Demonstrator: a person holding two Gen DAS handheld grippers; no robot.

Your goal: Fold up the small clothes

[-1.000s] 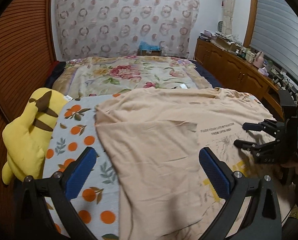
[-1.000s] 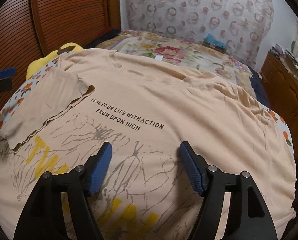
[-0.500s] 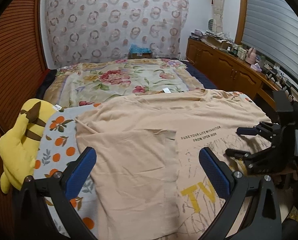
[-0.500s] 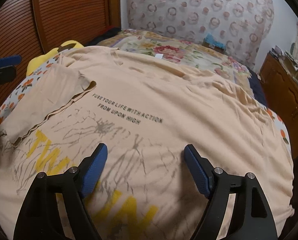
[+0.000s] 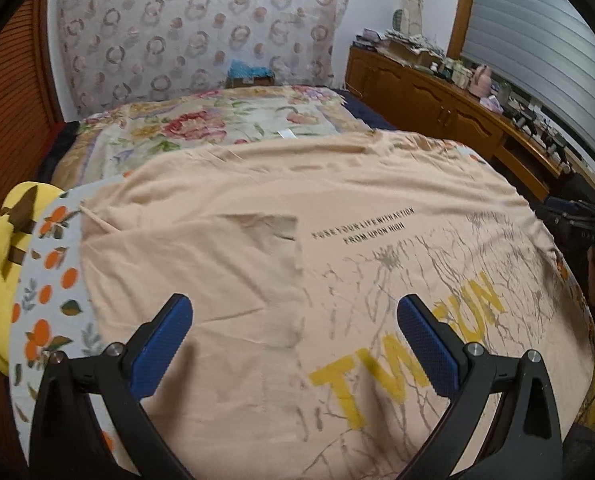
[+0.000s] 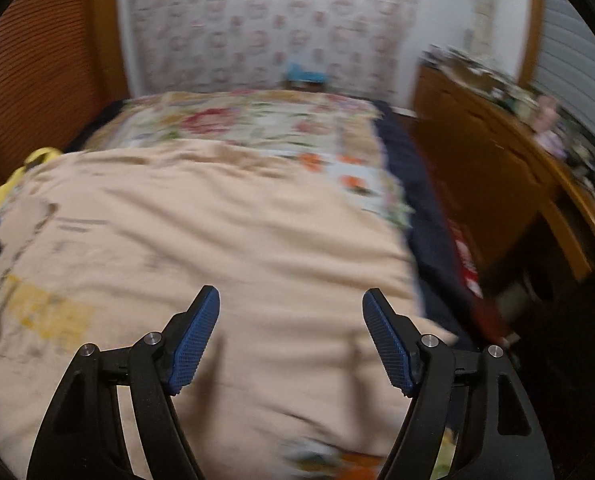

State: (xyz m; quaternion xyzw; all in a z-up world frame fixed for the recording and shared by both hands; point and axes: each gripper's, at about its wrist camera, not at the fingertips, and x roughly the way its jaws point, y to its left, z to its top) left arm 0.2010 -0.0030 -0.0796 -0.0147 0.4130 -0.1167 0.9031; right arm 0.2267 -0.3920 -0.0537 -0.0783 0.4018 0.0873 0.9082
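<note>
Left wrist: peach T-shirt (image 5: 337, 240) flat, left sleeve folded inward.

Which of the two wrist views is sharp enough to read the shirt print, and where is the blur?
Left wrist view: mostly sharp; the black lettering on the peach T-shirt is nearly readable, with fisheye bending at the edges. Right wrist view: motion-smeared throughout; the print and the floral bedspread are streaked, while the open right gripper stays crisp.

each hand-held gripper (image 5: 293, 342) (image 6: 291, 338) is showing black angular arms, silver screws, and blue finely textured finger pads (image 5: 427, 354).
</note>
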